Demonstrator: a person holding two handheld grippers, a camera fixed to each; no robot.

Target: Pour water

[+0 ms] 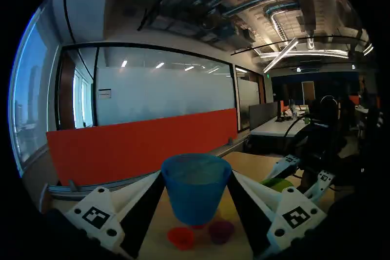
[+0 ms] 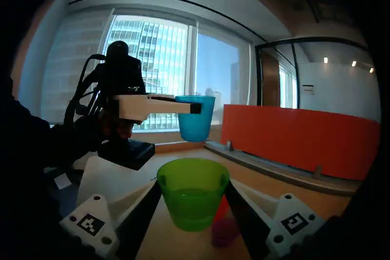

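Note:
My left gripper (image 1: pixel 196 182) is shut on a blue plastic cup (image 1: pixel 196 194), held upright above the wooden table (image 1: pixel 161 238). The right gripper view shows that gripper (image 2: pixel 194 109) and the blue cup (image 2: pixel 196 118) raised at upper middle, with a dark sleeve behind them. My right gripper (image 2: pixel 193 187) is shut on a translucent green cup (image 2: pixel 193 196), upright and holding some water. A sliver of the green cup (image 1: pixel 275 183) and the right gripper (image 1: pixel 298 174) show low right in the left gripper view. I cannot tell what the blue cup holds.
A small red cup (image 1: pixel 180 237) and a purple cup (image 1: pixel 222 230) stand on the table under the blue cup; the purple cup (image 2: pixel 225 233) also peeks from behind the green one. An orange divider panel (image 2: pixel 302 138) runs along the table's far edge, with windows behind it.

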